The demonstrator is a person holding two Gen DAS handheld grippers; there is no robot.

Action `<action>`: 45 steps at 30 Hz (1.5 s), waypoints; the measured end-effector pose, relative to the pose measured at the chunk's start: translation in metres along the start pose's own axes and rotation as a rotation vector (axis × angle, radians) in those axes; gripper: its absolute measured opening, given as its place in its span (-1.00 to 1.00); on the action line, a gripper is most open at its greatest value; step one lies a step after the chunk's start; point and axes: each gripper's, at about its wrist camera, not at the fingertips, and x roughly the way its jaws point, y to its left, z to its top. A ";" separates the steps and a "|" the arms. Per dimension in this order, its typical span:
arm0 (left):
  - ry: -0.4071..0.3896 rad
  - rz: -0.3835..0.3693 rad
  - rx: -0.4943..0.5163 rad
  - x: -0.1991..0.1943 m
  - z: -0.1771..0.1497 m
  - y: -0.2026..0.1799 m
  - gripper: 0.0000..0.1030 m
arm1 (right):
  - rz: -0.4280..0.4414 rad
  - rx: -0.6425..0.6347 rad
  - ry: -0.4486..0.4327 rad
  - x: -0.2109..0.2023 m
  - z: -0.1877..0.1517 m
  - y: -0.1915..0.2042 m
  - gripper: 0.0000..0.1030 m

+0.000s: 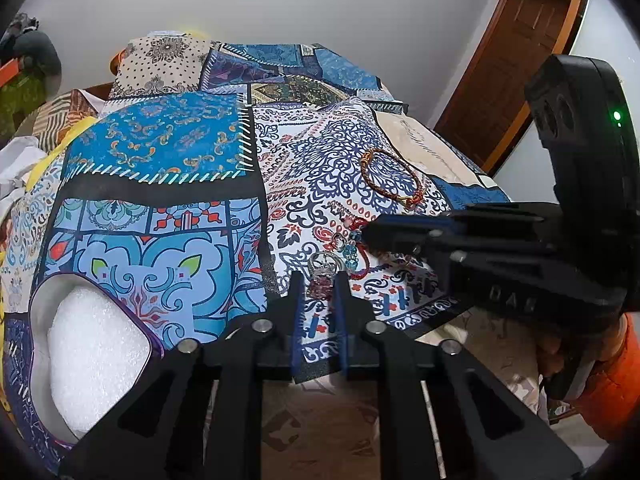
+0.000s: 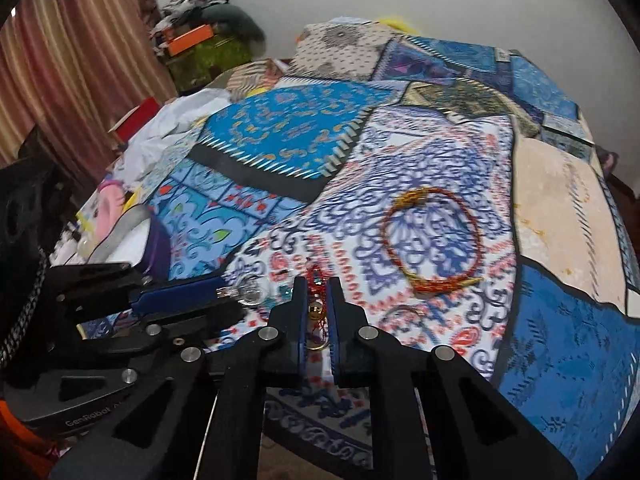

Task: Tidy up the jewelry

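A tangle of jewelry [image 1: 340, 252] lies near the front edge of the patterned cloth [image 1: 160, 152]. The left gripper [image 1: 319, 292] is closed narrowly on a silvery ring piece [image 1: 324, 268], and the right gripper [image 2: 317, 300] pinches a red thread with a small bell [image 2: 315, 308]. A red-gold bracelet [image 2: 432, 240] lies apart, farther back, and a white foam box [image 1: 96, 352] sits at the cloth's left edge.

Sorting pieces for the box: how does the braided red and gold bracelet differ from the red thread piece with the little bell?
The braided bracelet lies free on the patchwork cloth as an open loop; the red thread piece is bunched up and pinched in the right tongs. The bracelet's loop looks bigger. Both are red with gold bits.
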 end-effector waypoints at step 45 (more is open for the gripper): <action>0.015 -0.034 0.102 -0.036 -0.017 -0.009 -0.78 | 0.093 -0.008 -0.021 -0.026 -0.008 0.019 -0.41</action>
